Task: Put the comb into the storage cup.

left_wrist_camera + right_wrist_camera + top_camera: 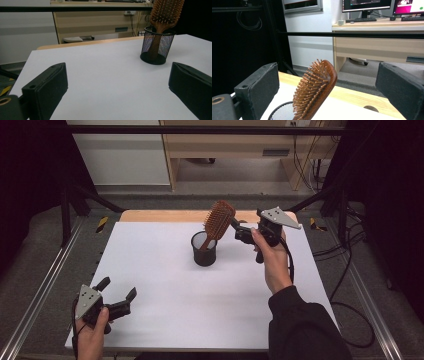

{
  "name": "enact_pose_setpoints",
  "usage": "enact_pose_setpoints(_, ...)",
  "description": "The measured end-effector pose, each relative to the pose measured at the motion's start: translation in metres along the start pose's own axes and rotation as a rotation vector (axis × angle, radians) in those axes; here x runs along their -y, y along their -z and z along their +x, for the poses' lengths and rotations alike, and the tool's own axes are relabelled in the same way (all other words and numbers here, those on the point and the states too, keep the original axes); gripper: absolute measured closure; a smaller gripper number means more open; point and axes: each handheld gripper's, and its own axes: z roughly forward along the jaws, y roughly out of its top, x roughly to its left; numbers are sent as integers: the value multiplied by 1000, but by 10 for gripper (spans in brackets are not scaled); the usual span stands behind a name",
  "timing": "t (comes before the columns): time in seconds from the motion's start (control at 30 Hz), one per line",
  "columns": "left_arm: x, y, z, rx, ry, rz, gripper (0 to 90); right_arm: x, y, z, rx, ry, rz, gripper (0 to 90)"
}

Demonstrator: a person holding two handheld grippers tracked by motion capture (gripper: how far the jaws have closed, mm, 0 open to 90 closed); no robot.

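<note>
Hairbrush (218, 219): brown wooden paddle brush, pin bristles; stands handle-down in the cup, head leaning up and right above the rim.
Mesh cup (204, 251): black wire-mesh holder, round, upright, mid-table toward the far edge.

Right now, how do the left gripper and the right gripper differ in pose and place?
The left gripper rests low at the near left corner of the table; the right gripper is raised beside the hairbrush, which stands in the mesh cup. The left one is far from the cup, the right one close. Both are open and hold nothing.
</note>
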Motion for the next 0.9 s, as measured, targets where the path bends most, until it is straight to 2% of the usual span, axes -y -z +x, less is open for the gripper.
enact_pose_setpoints(0.1,0,1,3,0,17,-9,26,-5,6,0,-5,3,-3,54)
enact_pose_setpoints(0.6,0,0,3,-4,14,-5,27,-12,20,-1,-33,21,-2,47)
enact_pose_setpoints(0.9,0,2,7,-14,24,-13,27,-15,32,-5,-32,63,-8,48)
